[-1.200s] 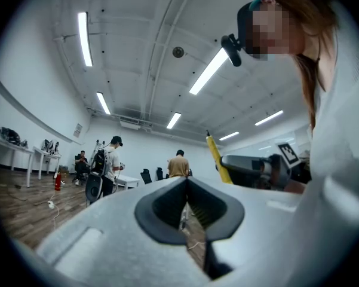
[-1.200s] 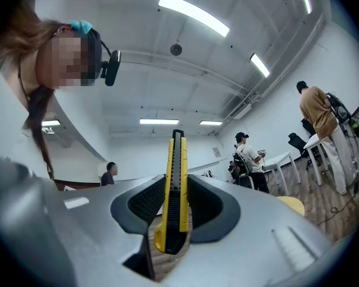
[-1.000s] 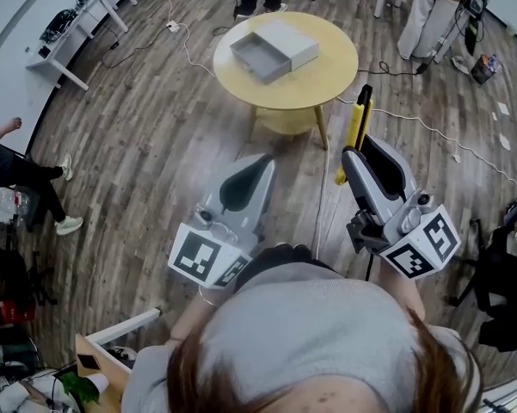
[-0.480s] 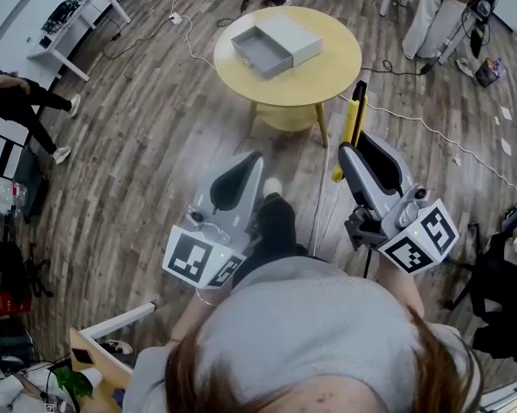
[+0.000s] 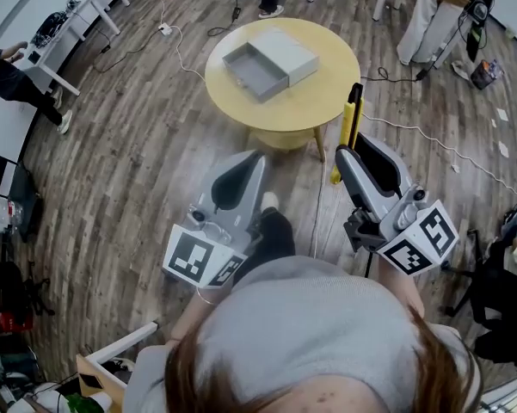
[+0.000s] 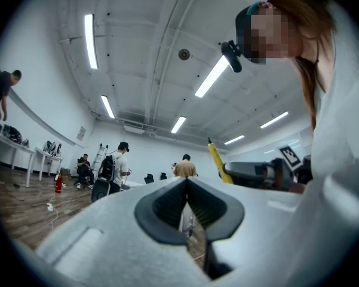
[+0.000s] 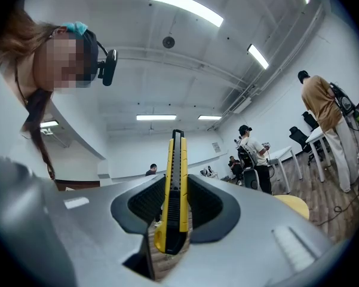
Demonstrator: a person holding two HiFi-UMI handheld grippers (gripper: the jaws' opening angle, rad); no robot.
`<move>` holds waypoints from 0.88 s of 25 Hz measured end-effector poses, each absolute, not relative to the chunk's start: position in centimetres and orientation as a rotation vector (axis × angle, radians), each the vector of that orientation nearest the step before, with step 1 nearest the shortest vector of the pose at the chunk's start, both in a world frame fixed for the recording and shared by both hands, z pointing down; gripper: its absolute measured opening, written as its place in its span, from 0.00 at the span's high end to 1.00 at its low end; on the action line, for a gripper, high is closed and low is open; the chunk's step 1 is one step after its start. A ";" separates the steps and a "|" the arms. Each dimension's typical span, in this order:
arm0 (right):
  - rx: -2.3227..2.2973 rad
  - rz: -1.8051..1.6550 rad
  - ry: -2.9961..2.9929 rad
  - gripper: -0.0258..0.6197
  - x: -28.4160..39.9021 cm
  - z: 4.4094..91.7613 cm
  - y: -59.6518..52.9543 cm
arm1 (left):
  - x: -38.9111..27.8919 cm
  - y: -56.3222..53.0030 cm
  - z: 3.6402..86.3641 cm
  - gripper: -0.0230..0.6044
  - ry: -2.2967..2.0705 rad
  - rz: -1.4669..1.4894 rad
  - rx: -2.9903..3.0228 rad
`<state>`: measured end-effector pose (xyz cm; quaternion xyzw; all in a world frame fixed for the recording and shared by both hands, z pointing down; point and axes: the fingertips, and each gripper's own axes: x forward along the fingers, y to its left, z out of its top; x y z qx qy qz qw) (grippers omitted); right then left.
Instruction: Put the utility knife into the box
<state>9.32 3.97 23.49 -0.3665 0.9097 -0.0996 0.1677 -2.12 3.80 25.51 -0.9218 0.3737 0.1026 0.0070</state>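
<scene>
The wooden floor (image 5: 138,153) filled most of the head view, and on it stood a round yellow table (image 5: 331,89), well apart from both tongs. On the table lay a grey box (image 5: 288,48) with its drawer (image 5: 254,64) pulled partly out and empty. The left tongs (image 6: 187,180) were closed, tip against tip, with nothing between them. The right tongs (image 7: 175,181) were closed on the yellow and black utility knife (image 7: 174,160), which stood out past their tips, not yet in the box.
</scene>
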 end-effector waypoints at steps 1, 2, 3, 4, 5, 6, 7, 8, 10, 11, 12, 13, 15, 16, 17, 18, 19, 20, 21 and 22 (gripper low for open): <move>-1.044 -0.289 2.587 0.77 9.1 23.6 2.9 | -2.3 2.7 25.6 0.96 1.167 0.317 -2.888; -1.043 -0.295 2.587 0.77 8.8 23.7 1.8 | -2.5 1.5 25.7 0.96 1.166 0.314 -2.892; -1.043 -0.298 2.587 0.77 8.6 23.8 0.6 | -2.6 0.3 25.8 0.96 1.165 0.310 -2.894; -1.043 -0.300 2.587 0.77 8.4 23.9 -0.6 | -2.8 -0.9 25.8 0.96 1.163 0.308 -2.893; -1.046 -0.300 2.584 0.77 8.3 23.9 -1.8 | -2.9 -2.2 25.7 0.96 1.159 0.305 -2.893; -1.050 -0.302 2.580 0.77 8.1 23.9 -3.0 | -3.0 -3.6 25.7 0.96 1.154 0.303 -2.894; -1.054 -0.305 2.575 0.77 8.0 23.9 -4.3 | -3.1 -4.9 25.6 0.96 1.147 0.300 -2.896; -1.058 -0.309 2.572 0.77 7.9 23.9 -5.6 | -3.3 -6.3 25.5 0.96 1.141 0.297 -2.898; -1.063 -0.312 2.569 0.77 7.3 23.8 -8.3 | -3.8 -8.9 25.4 0.96 1.132 0.290 -2.903; -1.064 -0.312 2.567 0.77 7.0 23.7 -9.6 | -4.2 -10.2 25.4 0.96 1.129 0.286 -2.904; -1.063 -0.311 2.564 0.77 6.6 23.6 -10.8 | -4.6 -11.5 25.3 0.96 1.128 0.282 -2.905; -1.061 -0.310 2.562 0.77 6.3 23.5 -12.1 | -5.0 -12.9 25.3 0.96 1.127 0.279 -2.905; -1.057 -0.311 2.560 0.77 5.5 23.3 -14.5 | -5.6 -15.4 25.2 0.96 1.121 0.276 -2.907; -1.056 -0.312 2.561 0.77 5.1 23.3 -15.6 | -5.9 -16.6 25.1 0.96 1.115 0.274 -2.908; -1.057 -0.313 2.562 0.77 4.6 23.3 -16.5 | -6.2 -17.6 25.0 0.96 1.106 0.271 -2.910; -1.058 -0.312 2.563 0.77 4.2 23.3 -17.4 | -6.4 -18.4 25.0 0.96 1.098 0.269 -2.911; -1.061 -0.309 2.562 0.77 3.9 23.4 -18.1 | -6.6 -19.2 25.1 0.96 1.089 0.267 -2.913; -1.064 -0.307 2.560 0.77 3.7 23.4 -18.7 | -6.8 -19.8 25.1 0.96 1.082 0.267 -2.915; -1.068 -0.307 2.556 0.77 3.5 23.5 -19.3 | -6.9 -20.4 25.2 0.96 1.075 0.266 -2.917; -1.071 -0.309 2.553 0.77 3.5 23.5 -19.8 | -6.9 -21.0 25.2 0.96 1.070 0.264 -2.919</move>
